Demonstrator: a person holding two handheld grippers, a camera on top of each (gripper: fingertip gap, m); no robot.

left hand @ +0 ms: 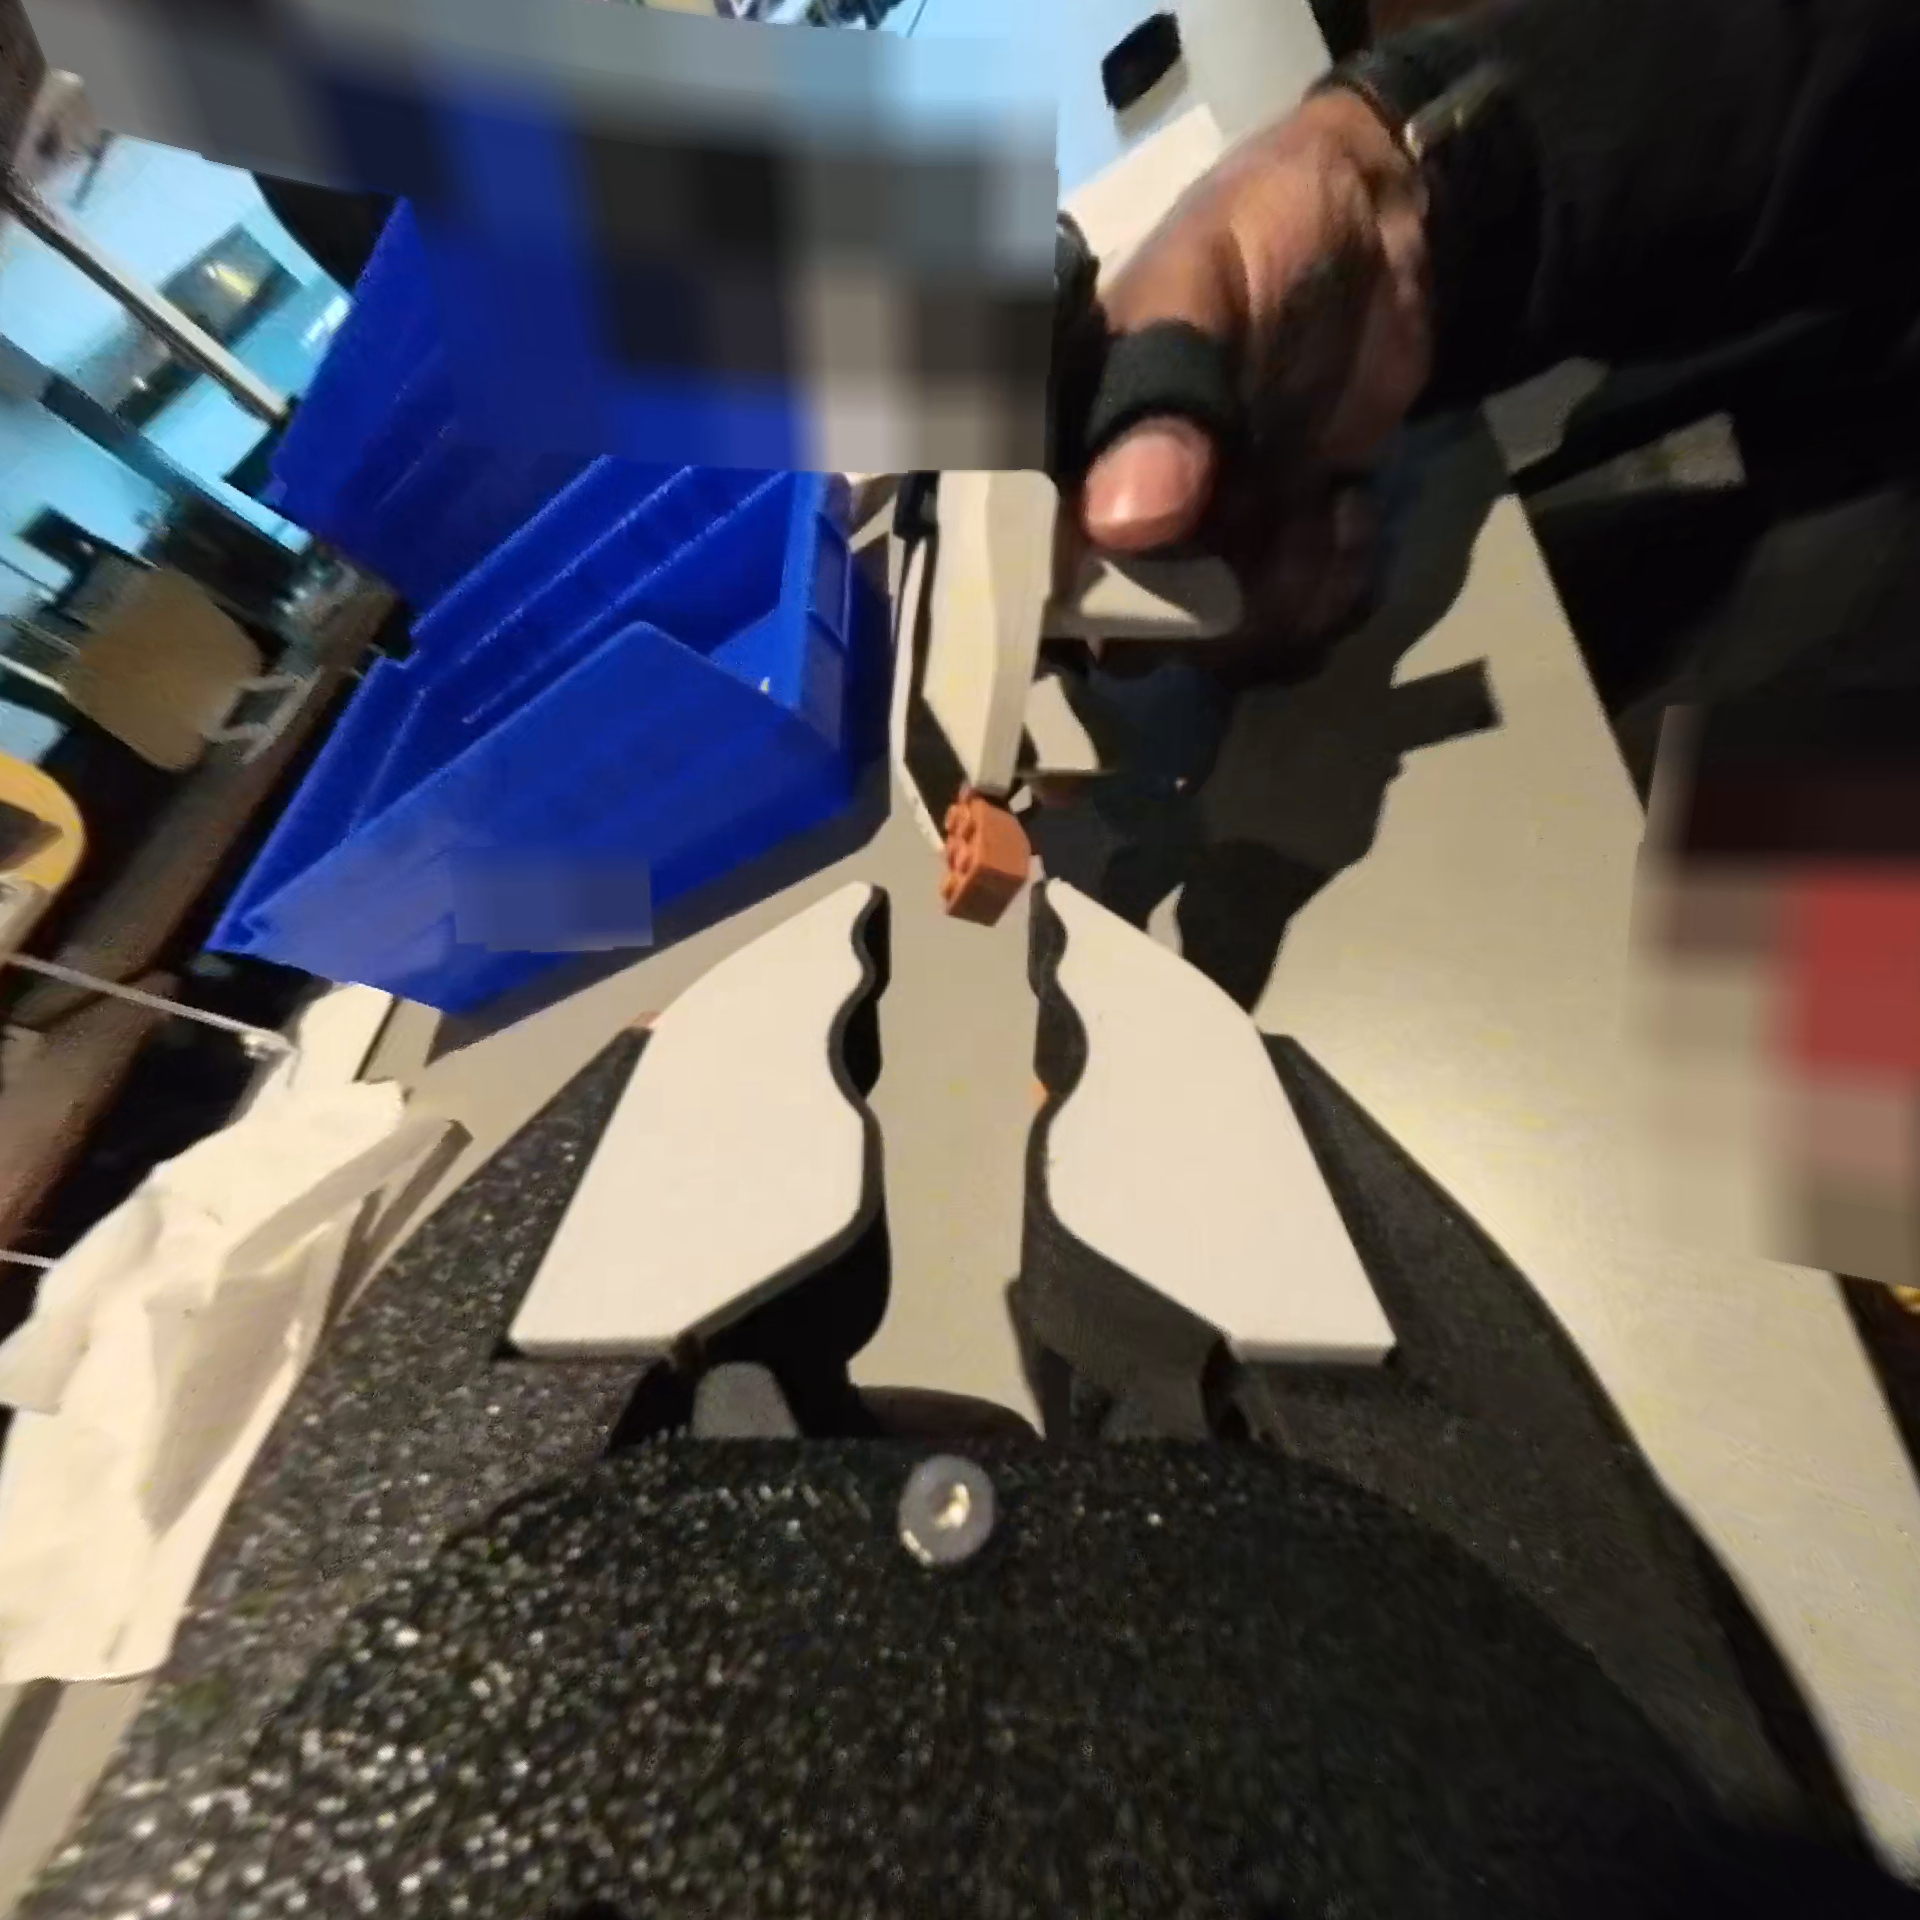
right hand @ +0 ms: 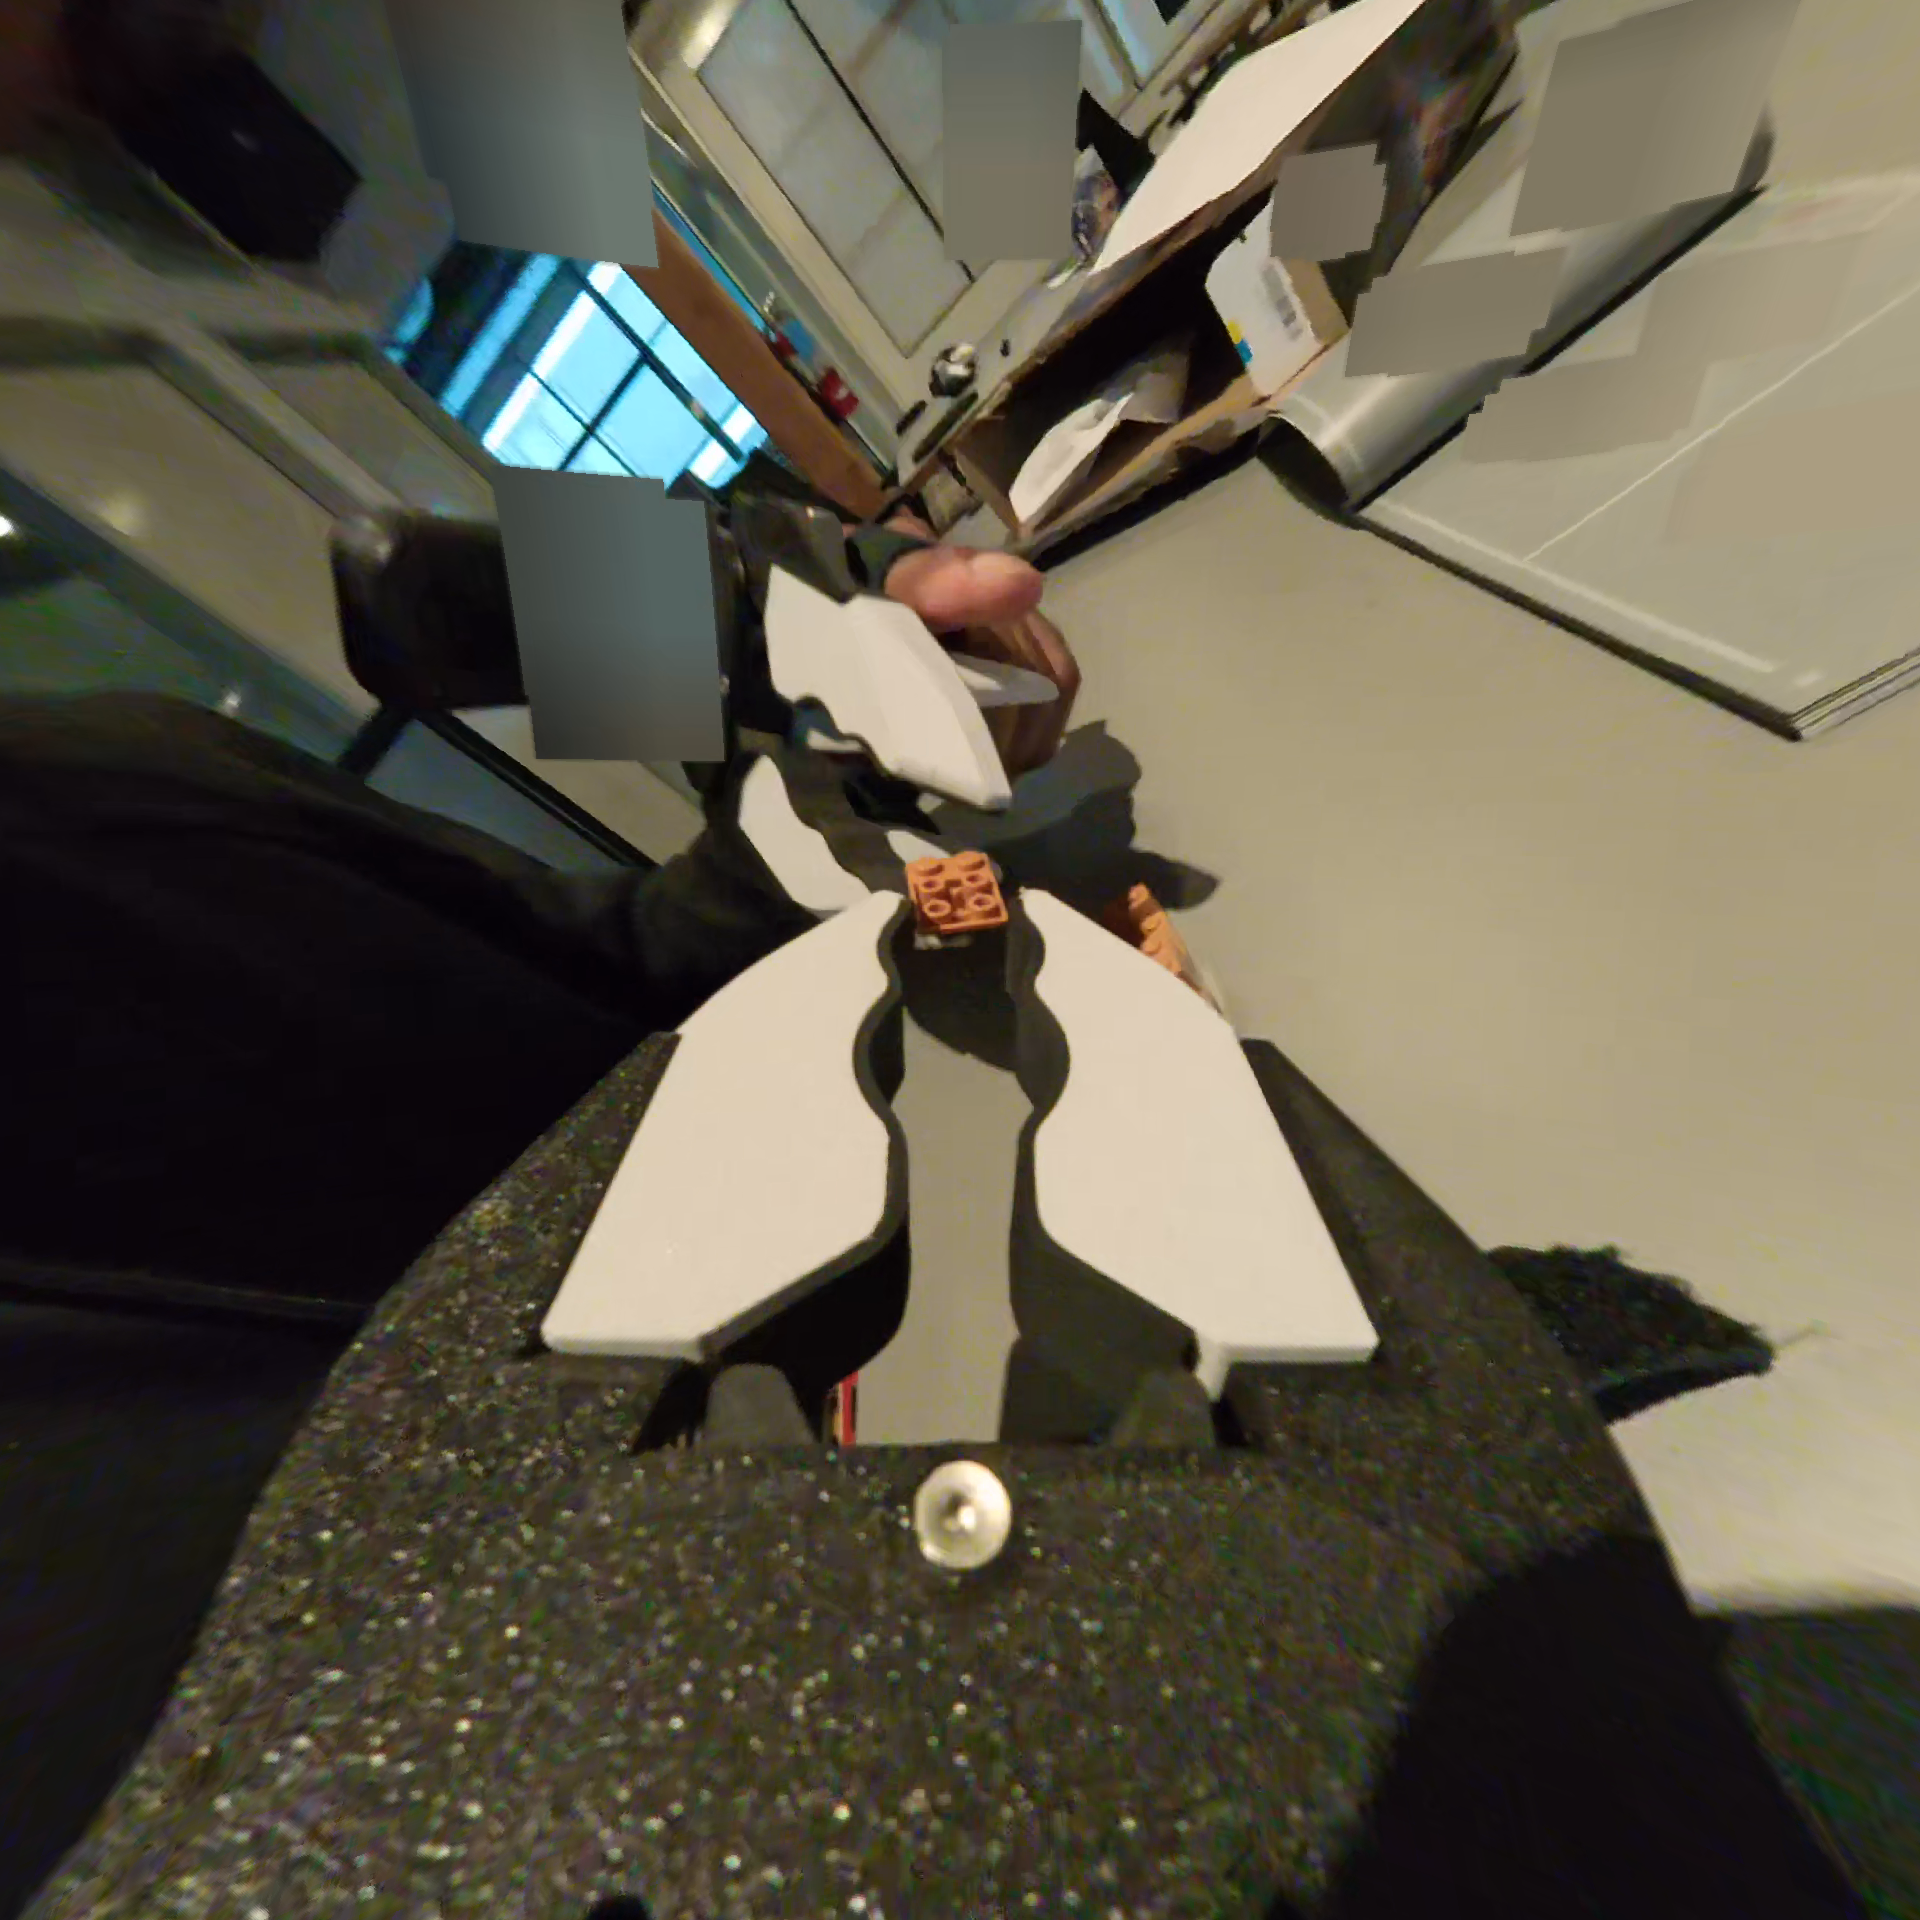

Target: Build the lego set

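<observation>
A small orange-brown brick [right hand: 958, 888] sits studs-up between the tips of my right gripper [right hand: 961, 912], which is shut on it above the grey table [right hand: 1403, 935]. In the left wrist view the right gripper [left hand: 977, 800] comes down from above with the brick [left hand: 982, 857] at its tips. My left gripper [left hand: 964, 899] is open and empty, its tips just short of the brick. It also shows in the right wrist view [right hand: 904, 831], facing the brick from the far side. Another orange piece [right hand: 1153, 935] lies on the table behind my right finger.
Blue storage bins [left hand: 582, 748] stand at the left of the table, with crumpled white paper [left hand: 187, 1299] beside them. An open cardboard box [right hand: 1143, 364] and a flat grey board [right hand: 1662, 520] lie at the far side. A hand [left hand: 1247, 343] in a black sleeve holds the right gripper.
</observation>
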